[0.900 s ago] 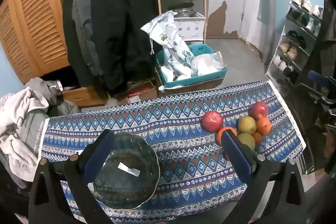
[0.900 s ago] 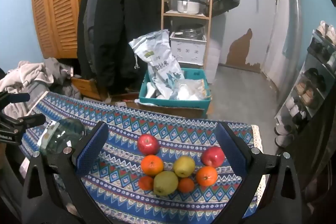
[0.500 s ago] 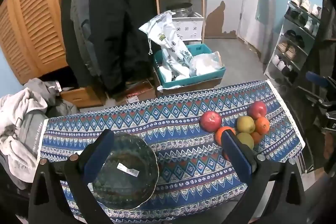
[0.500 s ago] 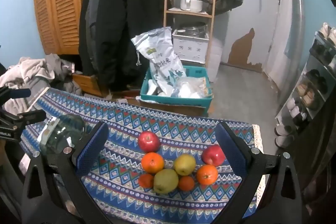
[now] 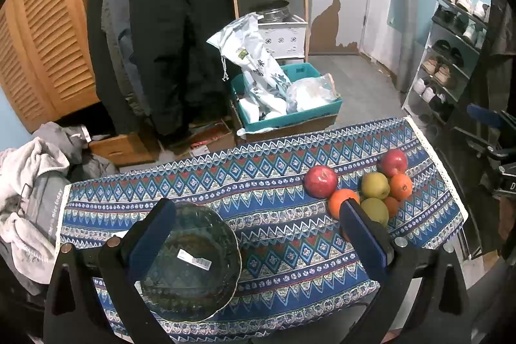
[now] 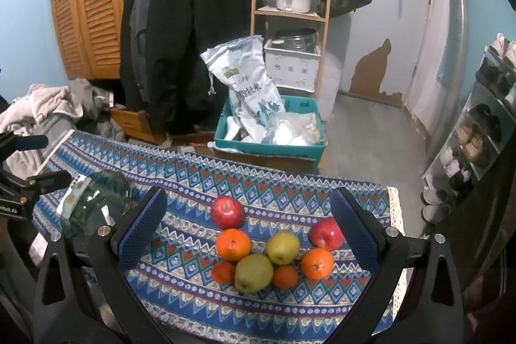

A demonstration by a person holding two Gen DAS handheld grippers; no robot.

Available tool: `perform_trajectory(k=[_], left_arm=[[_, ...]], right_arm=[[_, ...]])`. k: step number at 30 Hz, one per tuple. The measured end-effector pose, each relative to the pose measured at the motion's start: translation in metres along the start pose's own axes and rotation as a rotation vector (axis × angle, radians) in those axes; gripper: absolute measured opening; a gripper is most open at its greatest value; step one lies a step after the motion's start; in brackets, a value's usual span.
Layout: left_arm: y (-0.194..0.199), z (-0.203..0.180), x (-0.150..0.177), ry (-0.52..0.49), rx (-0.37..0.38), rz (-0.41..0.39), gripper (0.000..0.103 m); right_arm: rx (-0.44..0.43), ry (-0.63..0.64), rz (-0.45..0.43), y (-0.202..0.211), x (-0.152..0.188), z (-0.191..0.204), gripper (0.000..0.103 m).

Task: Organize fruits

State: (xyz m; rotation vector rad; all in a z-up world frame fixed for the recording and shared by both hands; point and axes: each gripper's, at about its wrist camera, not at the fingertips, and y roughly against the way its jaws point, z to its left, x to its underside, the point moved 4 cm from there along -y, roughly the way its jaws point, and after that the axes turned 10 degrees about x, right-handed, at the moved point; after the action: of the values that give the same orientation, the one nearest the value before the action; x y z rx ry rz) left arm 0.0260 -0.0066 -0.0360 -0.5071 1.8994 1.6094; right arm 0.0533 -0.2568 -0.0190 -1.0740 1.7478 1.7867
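A pile of fruit lies on the patterned tablecloth (image 6: 180,170): two red apples (image 6: 227,211) (image 6: 325,235), two green pears (image 6: 253,273) (image 6: 283,247) and several oranges (image 6: 233,244). My right gripper (image 6: 246,231) is open and empty, hovering over the pile. A dark glass bowl (image 5: 190,260) with a label sits at the table's left. My left gripper (image 5: 258,231) is open and empty above the table, its left finger over the bowl; the fruit (image 5: 321,181) lies to its right.
The table's far edge drops to the floor, where a teal crate (image 6: 267,131) holds bags. Coats hang behind it and a wooden shelf stands beside them. A shoe rack (image 6: 483,131) is on the right. Clothes (image 5: 29,182) are piled left of the table.
Both grippers have drifted only slightly; the views shift a little. Nothing was grasped and no fruit moved.
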Motion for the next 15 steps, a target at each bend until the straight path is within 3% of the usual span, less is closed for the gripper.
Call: perform_trajectory(k=[15], left_arm=[[-0.006,-0.0042,0.0028,-0.008,0.003,0.02,0.102]], right_arm=[[-0.002,0.005,0.01,-0.0015,0.006,0.0008,0.099]])
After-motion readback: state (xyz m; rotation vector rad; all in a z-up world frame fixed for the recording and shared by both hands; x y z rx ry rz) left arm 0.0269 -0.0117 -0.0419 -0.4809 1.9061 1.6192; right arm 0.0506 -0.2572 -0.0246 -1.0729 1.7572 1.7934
